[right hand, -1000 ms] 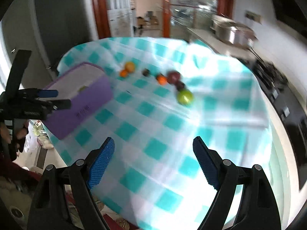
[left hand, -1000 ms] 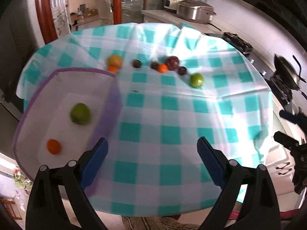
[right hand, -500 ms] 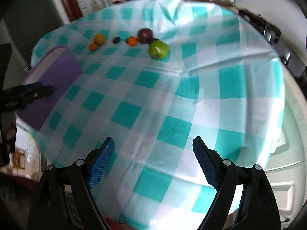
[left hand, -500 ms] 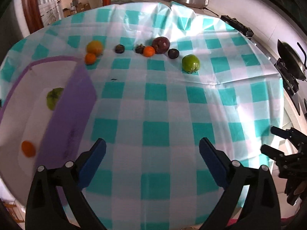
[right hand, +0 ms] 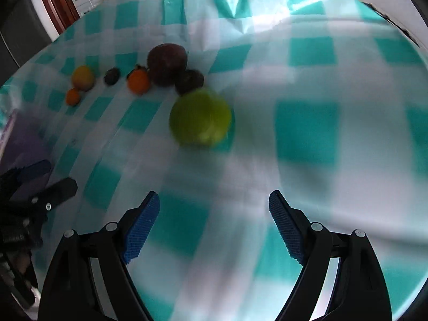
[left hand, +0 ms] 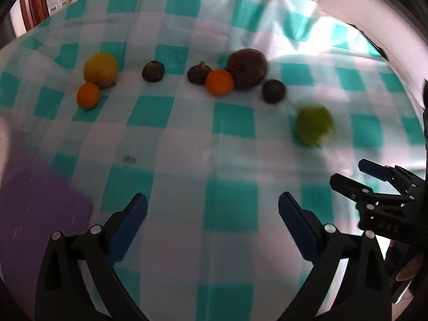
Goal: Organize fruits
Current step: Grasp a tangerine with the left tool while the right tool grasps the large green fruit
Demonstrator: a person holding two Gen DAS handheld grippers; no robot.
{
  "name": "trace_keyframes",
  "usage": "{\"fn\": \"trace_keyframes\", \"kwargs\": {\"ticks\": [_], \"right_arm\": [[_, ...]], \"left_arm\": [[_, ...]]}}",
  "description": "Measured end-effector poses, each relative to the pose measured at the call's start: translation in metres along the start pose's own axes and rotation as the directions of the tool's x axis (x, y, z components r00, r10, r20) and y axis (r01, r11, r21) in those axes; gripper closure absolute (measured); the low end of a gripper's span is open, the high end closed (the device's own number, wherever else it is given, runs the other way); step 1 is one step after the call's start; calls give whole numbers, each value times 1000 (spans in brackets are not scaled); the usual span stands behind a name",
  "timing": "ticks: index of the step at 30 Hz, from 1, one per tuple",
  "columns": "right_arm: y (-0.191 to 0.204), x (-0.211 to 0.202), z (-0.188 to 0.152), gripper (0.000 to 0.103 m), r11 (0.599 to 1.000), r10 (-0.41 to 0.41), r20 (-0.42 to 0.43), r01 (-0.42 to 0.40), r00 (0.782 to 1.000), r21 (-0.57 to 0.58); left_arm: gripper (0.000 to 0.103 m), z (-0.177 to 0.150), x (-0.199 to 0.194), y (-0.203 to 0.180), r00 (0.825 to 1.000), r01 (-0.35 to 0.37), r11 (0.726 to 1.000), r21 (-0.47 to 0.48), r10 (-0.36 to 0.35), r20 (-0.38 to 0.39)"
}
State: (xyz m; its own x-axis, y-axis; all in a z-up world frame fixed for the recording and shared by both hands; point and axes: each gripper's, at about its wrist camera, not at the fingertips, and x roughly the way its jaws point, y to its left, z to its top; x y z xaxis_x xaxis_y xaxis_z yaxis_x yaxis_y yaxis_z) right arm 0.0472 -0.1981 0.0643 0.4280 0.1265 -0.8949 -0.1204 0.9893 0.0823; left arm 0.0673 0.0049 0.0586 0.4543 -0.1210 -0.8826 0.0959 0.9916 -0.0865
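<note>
Bare teal-and-white checked cloth [left hand: 214, 160] fills the centre and lower frame; a row of small round fruits [left hand: 219, 81] blocks the upper middle, a purple box [left hand: 32, 200] the lower left.

Left gripper [left hand: 212, 208]: black plastic arms showing, curved and ribbed, silver screws gleaming at pivots, blue textured pads [left hand: 290, 215] lining fingertips.
Right gripper [right hand: 214, 208]: same black build, round silver screws, blue knurled pads [right hand: 281, 214] showing fine grid.
Pale lettering showing on right gripper's black body, seen from left wrist; blurred, not readable.
</note>
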Motion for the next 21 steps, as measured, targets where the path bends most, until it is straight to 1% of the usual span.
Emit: {"fn": "trace_keyframes", "kwargs": {"ticks": [4,5,6,7,8,9,10,13,14,15,17,18,19,20,21], "right_arm": [[7,35,35,22,999,-20,5,20,1000,-26],[9,41,42,22,999,-14,7,15,1000,-34],[11,46,48,24,999,-7,8,8,1000,-44],[16,51,52,32,998,-9,7,9,1000,-68],[20,55,54,36,995,-18,4,18,1000,-95],[24,57,54,43,991,-50,13,51,999,-127],[23,56,52,43,989,-51,29,54,998,-135],[15,50,42,43,994,-14,37,18,999,-110],[14,49,39,43,994,-13,34,17,999,-108],[14,48,36,43,994,-11,29,14,1000,-106],[13,44,28,43,995,-11,26,14,1000,-101],[13,44,26,43,995,-13,26,15,1000,-101],[14,43,25,43,995,-14,26,16,1000,-100],[14,43,25,43,995,-15,26,17,1000,-97],[15,43,24,43,995,-17,25,19,1000,-93]], "left_arm": [[4,35,33,7,1000,-20,999,-27,21,13],[4,43,39,8,999,-26,999,-34,27,17],[4,51,46,10,999,-30,999,-40,31,20],[4,60,55,12,999,-33,998,-47,34,21],[4,68,61,14,999,-37,998,-50,38,23],[4,74,67,15,999,-41,998,-51,43,26],[4,83,75,15,998,-45,998,-51,47,30],[6,100,97,12,999,-42,999,-26,43,25],[7,105,104,10,999,-44,999,-9,44,28],[9,109,108,5,997,-58,998,21,57,49],[14,115,114,-4,995,-77,994,76,72,67],[24,116,116,-7,995,-72,992,100,65,80],[41,117,115,-10,994,-64,991,120,52,98],[54,117,113,-12,993,-57,989,138,41,111],[65,116,111,-13,993,-31,988,153,13,119]]}}
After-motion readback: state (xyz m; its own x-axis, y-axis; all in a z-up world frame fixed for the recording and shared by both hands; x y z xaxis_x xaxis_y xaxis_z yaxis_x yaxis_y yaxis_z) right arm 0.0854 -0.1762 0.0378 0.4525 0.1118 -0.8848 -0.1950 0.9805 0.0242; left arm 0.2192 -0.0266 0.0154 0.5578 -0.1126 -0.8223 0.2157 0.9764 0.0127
